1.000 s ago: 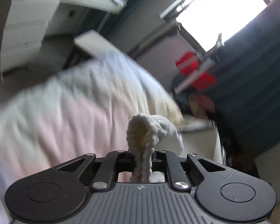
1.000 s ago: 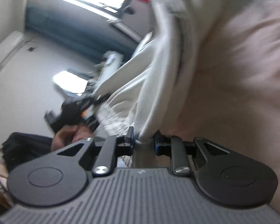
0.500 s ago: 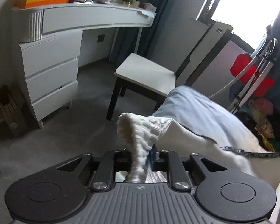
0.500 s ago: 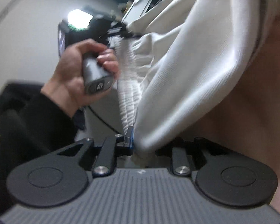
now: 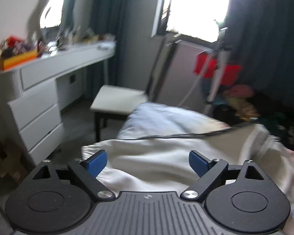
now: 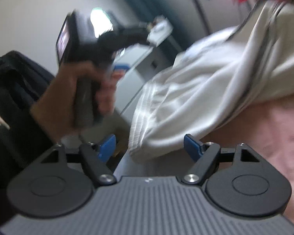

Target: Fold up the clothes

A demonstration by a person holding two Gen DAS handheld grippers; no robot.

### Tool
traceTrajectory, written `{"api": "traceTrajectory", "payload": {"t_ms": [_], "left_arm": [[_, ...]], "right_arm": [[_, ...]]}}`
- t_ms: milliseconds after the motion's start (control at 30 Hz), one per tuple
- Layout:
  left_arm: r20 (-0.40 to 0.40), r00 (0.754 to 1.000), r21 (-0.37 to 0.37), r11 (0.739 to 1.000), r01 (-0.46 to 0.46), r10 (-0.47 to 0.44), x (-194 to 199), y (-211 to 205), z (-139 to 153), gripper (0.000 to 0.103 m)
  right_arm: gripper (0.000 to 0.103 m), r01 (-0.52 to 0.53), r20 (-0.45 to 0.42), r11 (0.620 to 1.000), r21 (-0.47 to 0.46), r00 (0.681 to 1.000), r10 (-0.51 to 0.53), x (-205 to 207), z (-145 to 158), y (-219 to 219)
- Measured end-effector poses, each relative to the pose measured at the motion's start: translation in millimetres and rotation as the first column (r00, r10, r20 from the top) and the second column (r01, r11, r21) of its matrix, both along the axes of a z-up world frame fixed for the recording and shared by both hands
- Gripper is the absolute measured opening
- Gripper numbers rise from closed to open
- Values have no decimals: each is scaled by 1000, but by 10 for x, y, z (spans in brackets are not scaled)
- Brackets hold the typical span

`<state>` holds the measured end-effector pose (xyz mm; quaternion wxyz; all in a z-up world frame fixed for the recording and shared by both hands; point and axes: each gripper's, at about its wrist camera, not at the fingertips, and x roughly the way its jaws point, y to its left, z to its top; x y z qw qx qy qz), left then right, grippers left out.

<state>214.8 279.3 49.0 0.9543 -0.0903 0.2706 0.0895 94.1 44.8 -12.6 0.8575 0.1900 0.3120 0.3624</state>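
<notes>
Cream garment is lying spread on the bed, directly ahead of the left gripper, and you are holding no part of it. You are keeping the left gripper's fingers wide apart, with the cloth lying between and beyond the blue pads and not clamped. A dark stripe is running across the far edge of the cloth. You are pointing this gripper toward a white chair, which is standing just beyond the bed. A white dresser is standing to the left, and a bright window is showing behind the chair.

You are also keeping the right gripper spread wide, its fingers gripping nothing. In the right wrist view the garment is draping over the pink bedding, and its ribbed hem is hanging just ahead of the gap between the fingers. Whether the hem is touching a pad cannot be told from the blurred frame. Your left hand is gripping the handle of the other gripper, to the left of the garment.
</notes>
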Motion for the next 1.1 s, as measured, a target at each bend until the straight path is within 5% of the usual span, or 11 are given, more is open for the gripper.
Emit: {"api": "traceTrajectory", "payload": {"t_ms": [167,300,433,633,867,1100], "left_arm": [[74,990,78,990,117,-123,-614,-933,56,100],[130,970,102,976,194,-206,-1012,-1671,-11,102],[174,957,108,970,217,-233,-1292,-2241,-70,103],[238,937,76,967,243,-254,-1512,-2686,-216,103],[235,942,43,971,235,-238,-1494,-2723,-760,103],[163,960,19,974,228,-228,-1257,-2638,-1027,103]], "right_arm": [[79,154,167,986,-56,976,-143,-314,390,-719],[79,258,308,960,-103,927,-216,-594,573,-1251],[80,441,465,889,-121,816,-342,-756,568,-1662],[79,537,592,838,-101,709,-383,-756,375,-2075],[78,531,474,835,-145,778,-413,-551,74,-2346],[75,516,423,849,-112,798,-429,-601,48,-2462]]}}
